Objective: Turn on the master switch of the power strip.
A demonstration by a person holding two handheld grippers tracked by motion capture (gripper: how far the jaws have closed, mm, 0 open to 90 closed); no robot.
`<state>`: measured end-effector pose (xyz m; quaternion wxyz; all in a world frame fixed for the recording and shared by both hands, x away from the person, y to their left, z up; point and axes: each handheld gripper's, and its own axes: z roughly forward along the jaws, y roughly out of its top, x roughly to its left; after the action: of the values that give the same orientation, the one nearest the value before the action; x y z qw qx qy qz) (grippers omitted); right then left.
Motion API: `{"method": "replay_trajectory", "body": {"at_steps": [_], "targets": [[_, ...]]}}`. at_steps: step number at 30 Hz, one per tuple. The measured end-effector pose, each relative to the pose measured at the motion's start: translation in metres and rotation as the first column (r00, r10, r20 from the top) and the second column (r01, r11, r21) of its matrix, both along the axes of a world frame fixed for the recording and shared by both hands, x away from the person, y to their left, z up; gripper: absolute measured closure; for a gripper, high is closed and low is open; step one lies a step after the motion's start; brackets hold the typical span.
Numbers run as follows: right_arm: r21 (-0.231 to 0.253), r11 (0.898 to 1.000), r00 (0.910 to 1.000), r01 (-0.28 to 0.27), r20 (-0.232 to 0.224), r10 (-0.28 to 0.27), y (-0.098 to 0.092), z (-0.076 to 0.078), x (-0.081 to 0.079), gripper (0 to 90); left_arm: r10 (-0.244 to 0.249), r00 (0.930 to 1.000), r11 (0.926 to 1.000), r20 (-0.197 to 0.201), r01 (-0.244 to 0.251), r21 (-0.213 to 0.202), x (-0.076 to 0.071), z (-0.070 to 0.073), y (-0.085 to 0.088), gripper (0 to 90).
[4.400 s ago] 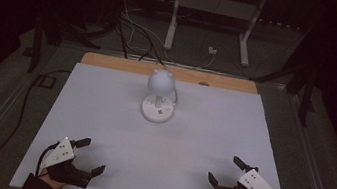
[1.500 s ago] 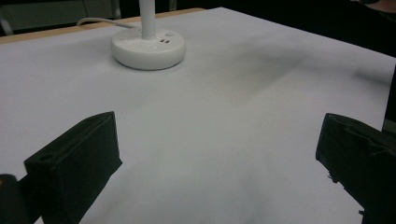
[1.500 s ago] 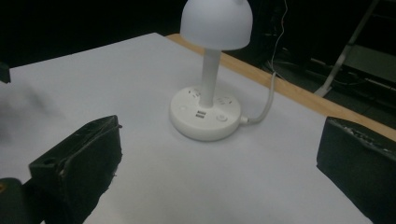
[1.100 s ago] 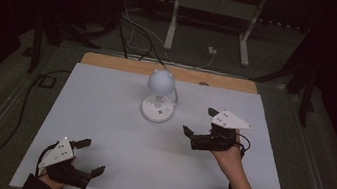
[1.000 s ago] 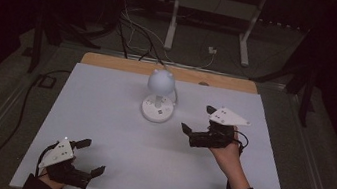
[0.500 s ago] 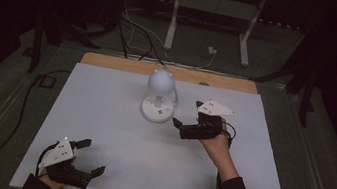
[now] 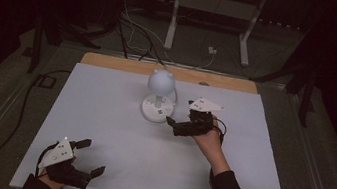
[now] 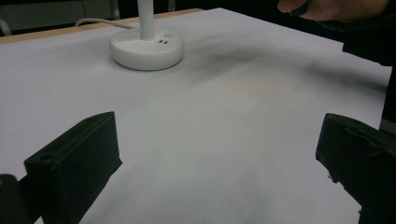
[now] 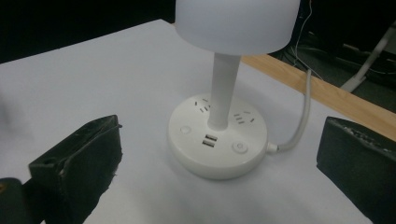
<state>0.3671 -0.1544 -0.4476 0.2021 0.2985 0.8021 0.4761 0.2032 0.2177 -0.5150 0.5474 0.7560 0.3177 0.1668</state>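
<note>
A white table lamp [image 7: 160, 81] with a round head stands at the back middle of the white table [image 7: 102, 115]. Its round base [image 9: 217, 144] carries sockets, two USB ports and two round buttons. My right gripper [image 7: 179, 112] is open just right of that base, jaws pointing at it, nothing between them. In the right gripper view the open right gripper [image 9: 220, 126] frames the base and the stem [image 9: 223, 88] close ahead. My left gripper [image 7: 94, 155] rests open near the front left edge, holding nothing. In the left gripper view, the lamp base [image 8: 146, 49] lies far ahead.
A white cable [image 9: 303, 112] runs from the lamp base over the wooden back edge [image 7: 170, 71]. Behind the table, a metal stand [image 7: 209, 9] and loose cables [image 7: 131, 23] sit on the floor. The person's right hand [image 8: 336, 7] shows in the left gripper view.
My right gripper has travelled from the front right corner forward and left, up to the lamp base. The left gripper has stayed put.
</note>
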Motion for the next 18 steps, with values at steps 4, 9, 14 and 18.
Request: {"method": "replay_trajectory", "body": {"at_steps": [4, 9, 14, 18], "targets": [[0.002, 1.000, 1.0000, -0.003, -0.008, 0.003, 0.003, -0.004, 0.006, 0.2, 0.002, 1.0000, 1.0000, -0.001, -0.002, -0.001, 0.000, 0.000, 0.000, 0.2], [0.005, 1.000, 0.9998, 0.006, -0.021, -0.006, 0.008, -0.008, 0.014, 0.2, 0.002, 1.0000, 1.0000, -0.001, -0.002, -0.002, 0.000, 0.000, 0.000, 0.2], [-0.004, 1.000, 0.9997, 0.017, -0.015, -0.017, 0.012, -0.013, 0.019, 3.5, 0.002, 1.0000, 1.0000, -0.001, -0.002, -0.003, 0.000, 0.000, 0.000, 0.2], [-0.006, 1.000, 0.9994, 0.023, -0.026, -0.023, 0.014, -0.017, 0.023, 5.2, 0.002, 1.0000, 1.0000, -0.001, -0.002, -0.002, 0.000, 0.000, 0.000, 0.2]]}}
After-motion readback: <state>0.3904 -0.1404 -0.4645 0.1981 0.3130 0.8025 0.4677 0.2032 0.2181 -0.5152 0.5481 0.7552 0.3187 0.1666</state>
